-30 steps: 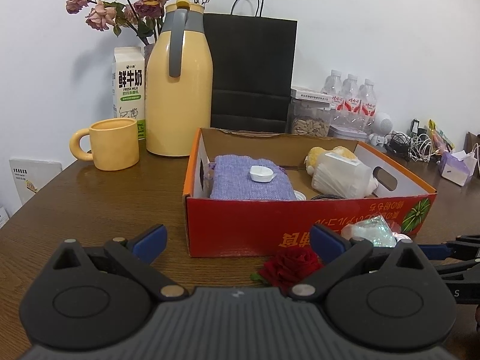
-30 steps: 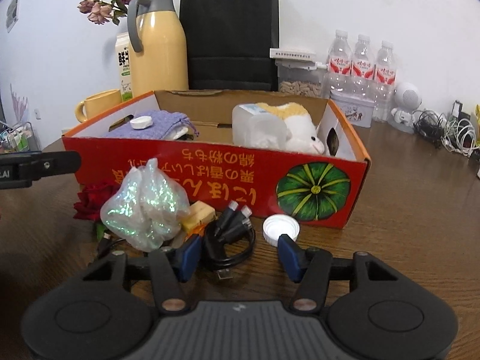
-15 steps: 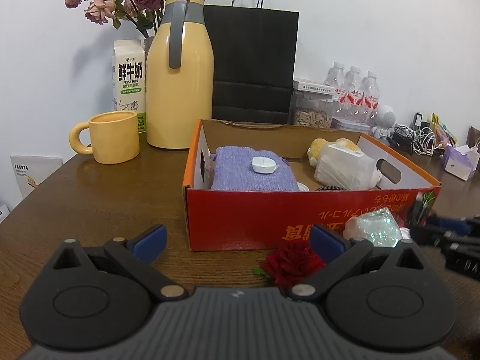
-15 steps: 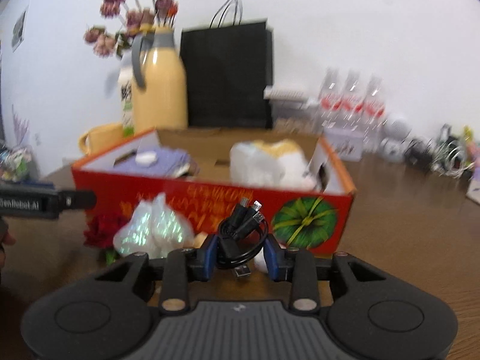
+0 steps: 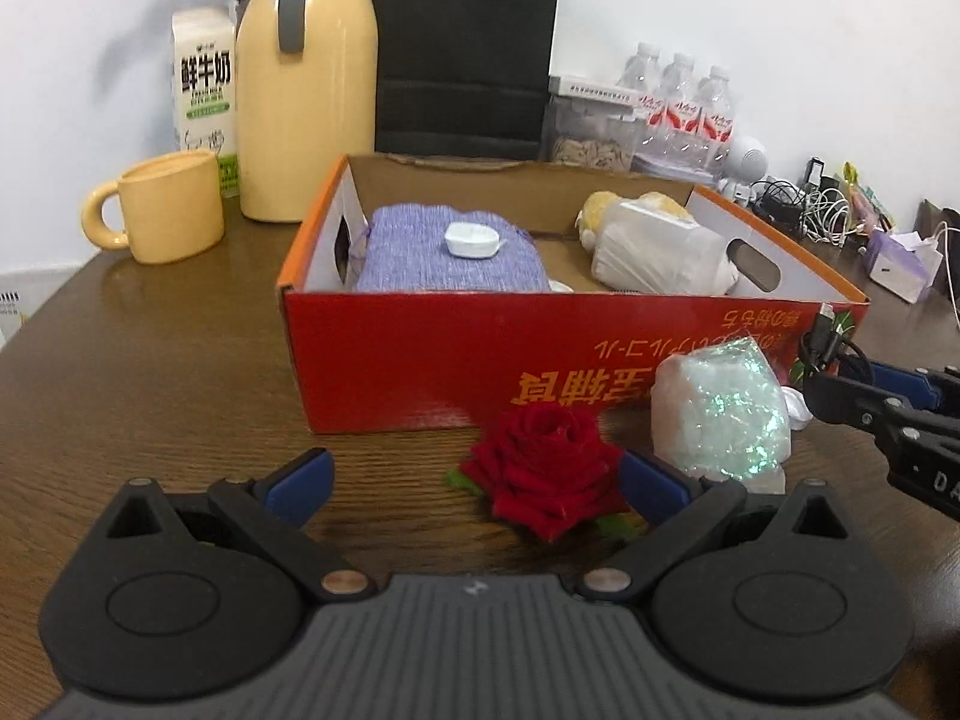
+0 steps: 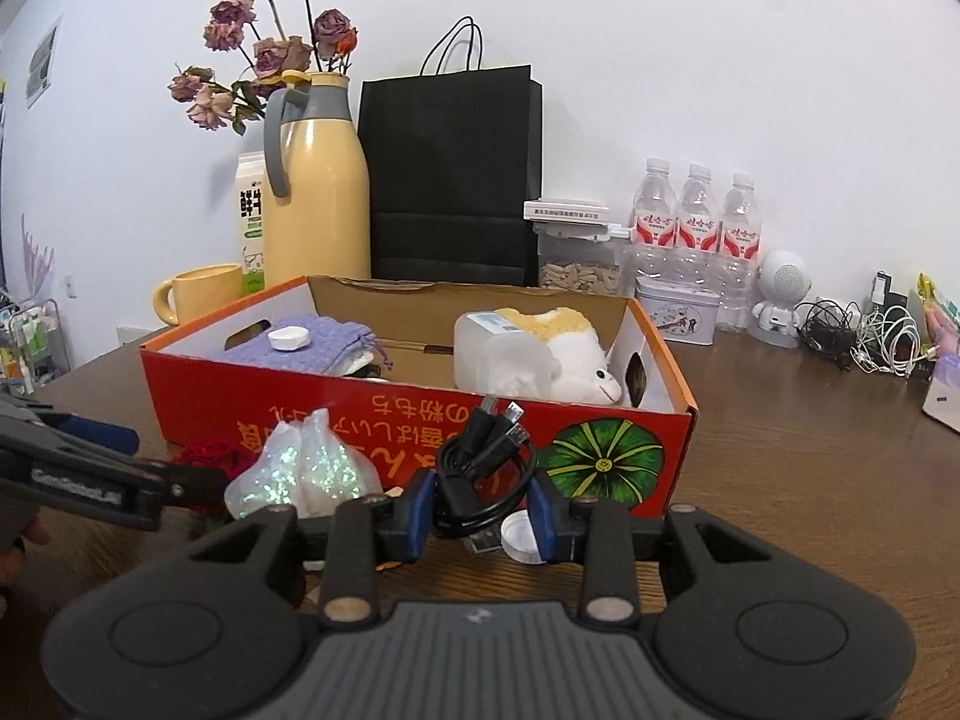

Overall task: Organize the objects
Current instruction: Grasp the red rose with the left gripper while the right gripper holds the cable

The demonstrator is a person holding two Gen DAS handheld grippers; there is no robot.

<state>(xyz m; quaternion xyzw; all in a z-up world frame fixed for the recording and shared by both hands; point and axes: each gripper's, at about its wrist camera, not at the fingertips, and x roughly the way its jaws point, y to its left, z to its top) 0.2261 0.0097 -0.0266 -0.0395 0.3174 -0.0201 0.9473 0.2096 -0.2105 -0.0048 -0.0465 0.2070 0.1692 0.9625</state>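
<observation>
A black coiled cable (image 6: 486, 450) hangs off the table in front of the red cardboard box (image 6: 420, 420), with my right gripper (image 6: 480, 510) shut on it. A white bottle cap (image 6: 519, 534) lies on the table below it. A red rose (image 5: 546, 480) lies on the table between the open fingers of my left gripper (image 5: 474, 477), close to the right finger and not pressed. Just right of the rose sits an iridescent plastic bag (image 5: 720, 414). The right gripper (image 5: 870, 402) with the cable shows at the right edge of the left wrist view.
The box (image 5: 480, 354) holds a purple knit pouch (image 5: 450, 258) with a white case on it and a plush toy (image 6: 558, 354). Behind stand a yellow mug (image 5: 168, 204), yellow thermos (image 5: 306, 90), milk carton (image 5: 204, 90), black bag (image 6: 450, 174) and water bottles (image 6: 696, 228). Tangled cables (image 6: 864, 336) lie far right.
My right gripper closed on the black cable and lifted it off the table. My left gripper moved forward and down, so the rose now lies between its fingers.
</observation>
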